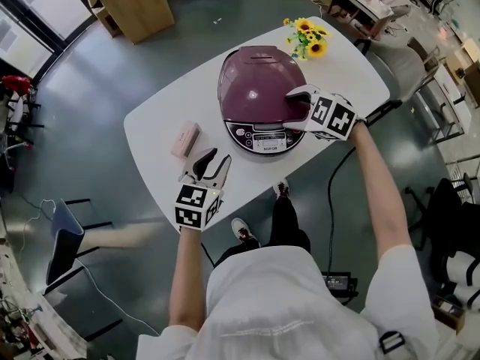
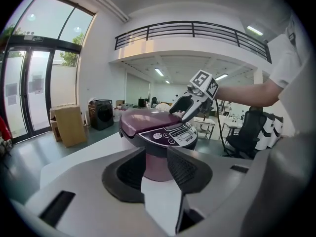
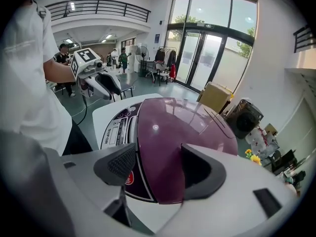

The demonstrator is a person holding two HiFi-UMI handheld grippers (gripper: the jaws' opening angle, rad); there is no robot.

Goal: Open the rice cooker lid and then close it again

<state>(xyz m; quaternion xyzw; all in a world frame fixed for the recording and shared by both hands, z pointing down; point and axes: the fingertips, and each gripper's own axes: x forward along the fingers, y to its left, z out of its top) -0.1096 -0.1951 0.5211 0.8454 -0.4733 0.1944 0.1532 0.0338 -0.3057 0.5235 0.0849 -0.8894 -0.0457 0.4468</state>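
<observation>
The purple rice cooker [image 1: 259, 88] stands on the white table [image 1: 157, 126] with its lid down and its control panel [image 1: 268, 137] facing me. My right gripper [image 1: 295, 103] hovers over the lid's front right part, jaws open and nothing gripped; in the right gripper view the lid [image 3: 182, 122] fills the space beyond the open right gripper [image 3: 158, 164]. My left gripper [image 1: 212, 158] rests low over the table in front of the cooker's left side, open and empty. In the left gripper view the left gripper [image 2: 155, 164] points at the cooker [image 2: 148, 125], with the right gripper [image 2: 182, 110] above it.
A small pink box [image 1: 185, 139] lies on the table left of the cooker, close to the left gripper. Sunflowers [image 1: 307, 37] stand at the table's far corner. A black cable [image 1: 337, 171] hangs off the right edge. A wooden cabinet [image 1: 139, 6] is on the floor beyond.
</observation>
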